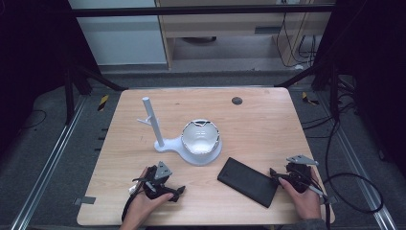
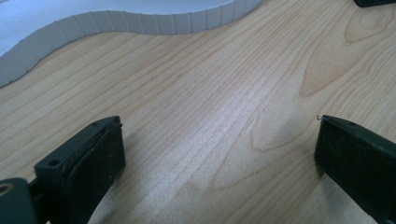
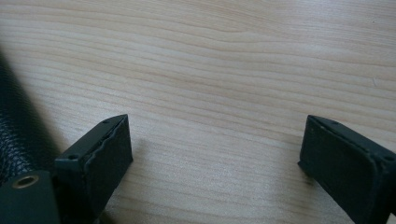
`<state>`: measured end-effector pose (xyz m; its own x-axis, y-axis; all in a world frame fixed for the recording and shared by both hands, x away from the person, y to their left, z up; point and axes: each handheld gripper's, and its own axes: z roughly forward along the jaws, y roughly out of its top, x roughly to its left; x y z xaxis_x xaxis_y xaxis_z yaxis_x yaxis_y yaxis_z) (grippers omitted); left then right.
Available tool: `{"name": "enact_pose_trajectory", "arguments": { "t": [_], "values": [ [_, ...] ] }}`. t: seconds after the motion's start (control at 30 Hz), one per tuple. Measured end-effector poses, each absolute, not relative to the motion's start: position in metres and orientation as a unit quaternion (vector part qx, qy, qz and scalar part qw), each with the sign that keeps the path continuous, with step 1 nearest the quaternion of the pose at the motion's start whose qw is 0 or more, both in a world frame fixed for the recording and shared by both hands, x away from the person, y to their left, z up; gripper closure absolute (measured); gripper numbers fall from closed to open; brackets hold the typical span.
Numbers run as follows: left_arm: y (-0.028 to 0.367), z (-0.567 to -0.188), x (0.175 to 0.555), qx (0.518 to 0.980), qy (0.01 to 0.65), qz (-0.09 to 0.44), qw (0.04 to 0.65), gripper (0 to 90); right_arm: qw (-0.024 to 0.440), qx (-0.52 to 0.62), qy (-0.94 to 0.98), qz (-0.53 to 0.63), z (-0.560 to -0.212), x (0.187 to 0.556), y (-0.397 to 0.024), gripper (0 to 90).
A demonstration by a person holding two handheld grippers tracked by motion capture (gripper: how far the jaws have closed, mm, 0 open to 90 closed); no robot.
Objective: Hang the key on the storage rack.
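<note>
Both claws rest low on the tabletop (image 1: 268, 120) near its front edge, a stance that reads as waiting before a reach. The left claw (image 1: 178, 191) has its jaws spread wide with bare wood between them, and its own view looks toward the ribbed edge of the white stand (image 2: 140, 21) just ahead. The right claw (image 1: 274, 173) is likewise wide and holds nothing; its tips sit just beside the black case (image 1: 248, 181), whose grained side fills the left edge of the right gripper view (image 3: 14, 135). The case lies flat, slanted, between the hands. The bowl (image 1: 200, 136) sits upright on the stand's round base, beside the post (image 1: 152, 122); its white inside looks empty.
</note>
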<state>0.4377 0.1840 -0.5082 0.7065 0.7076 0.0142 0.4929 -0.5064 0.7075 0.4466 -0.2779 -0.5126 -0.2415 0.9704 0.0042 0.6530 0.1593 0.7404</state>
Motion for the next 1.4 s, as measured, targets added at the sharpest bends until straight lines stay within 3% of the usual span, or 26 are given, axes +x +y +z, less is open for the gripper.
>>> {"name": "enact_pose_trajectory", "arguments": {
  "t": [0.4, 0.77, 1.1, 1.4],
  "values": [
    [0.217, -0.485, 0.426, 0.835, 0.376, 0.169, 0.364, 11.4, 0.245, 0.558, 0.724, 0.322, -0.513, 0.445, -0.277, 8.6],
    [0.254, -0.456, 0.426, 0.862, 0.382, 0.175, 0.285, 15.4, 0.244, 0.554, 0.728, 0.322, -0.513, 0.444, -0.277, 8.6],
    [0.276, -0.453, 0.438, 0.885, 0.408, 0.088, 0.206, 14.7, 0.243, 0.555, 0.727, 0.323, -0.513, 0.443, -0.277, 8.6],
    [0.269, -0.46, 0.44, 0.893, 0.41, 0.08, 0.171, 17.8, 0.244, 0.554, 0.728, 0.323, -0.513, 0.443, -0.277, 8.6]
  ]
}}
